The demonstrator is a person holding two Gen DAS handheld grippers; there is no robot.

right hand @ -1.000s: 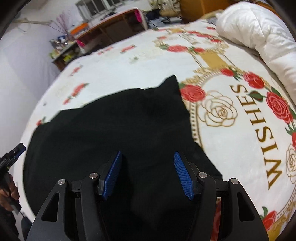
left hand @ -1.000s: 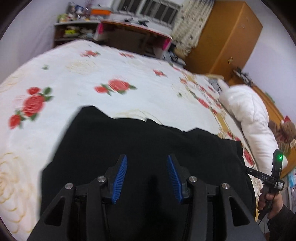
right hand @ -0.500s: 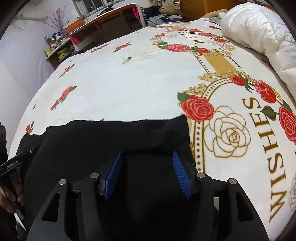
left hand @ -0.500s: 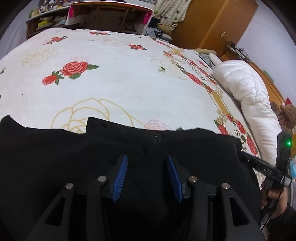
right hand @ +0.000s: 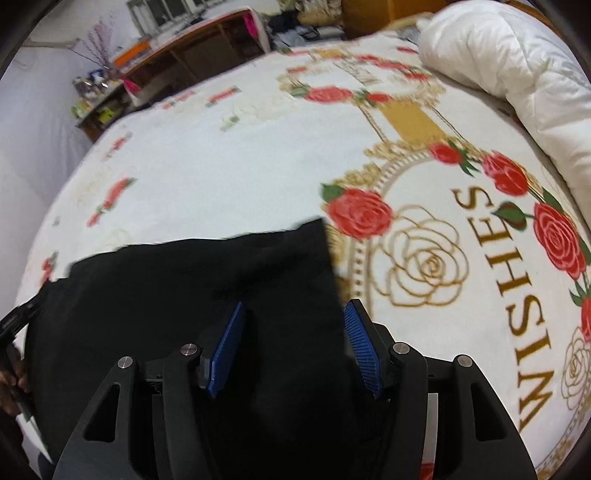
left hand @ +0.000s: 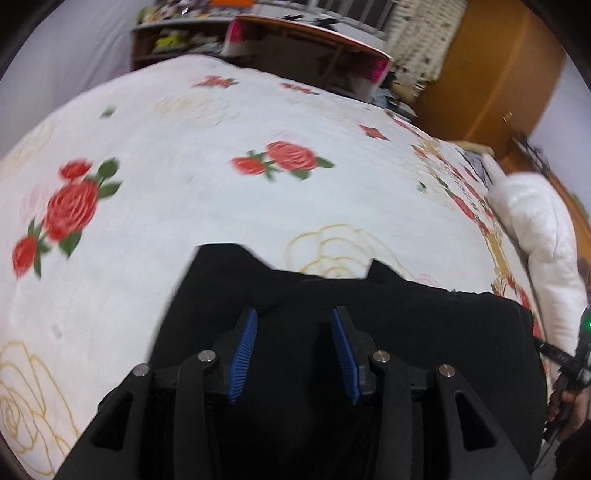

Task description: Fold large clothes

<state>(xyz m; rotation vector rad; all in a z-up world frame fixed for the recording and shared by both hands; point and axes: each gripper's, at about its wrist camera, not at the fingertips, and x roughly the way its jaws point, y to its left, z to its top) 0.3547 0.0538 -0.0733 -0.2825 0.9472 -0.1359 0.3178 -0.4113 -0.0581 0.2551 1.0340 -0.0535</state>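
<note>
Left wrist view: the black garment (left hand: 369,332) is spread across the lower frame on the bed (left hand: 184,206), ready for folding. The left gripper (left hand: 294,352), jaws just narrowed, and the right gripper (right hand: 295,349) are held part-open above it, nothing pinched.

A bed (left hand: 207,206) under a white blanket (right hand: 229,158) printed with red roses and gold lettering fills the foreground. A white duvet (right hand: 517,62) is bunched along the bed's right edge. Beyond the bed's far end stands a wooden desk (left hand: 314,55), with a cluttered shelf unit (left hand: 173,40) to its left. A barred window (left hand: 351,9) sits above the desk. An orange-brown wardrobe (left hand: 491,70) stands right of the desk. Walls are pale.
</note>
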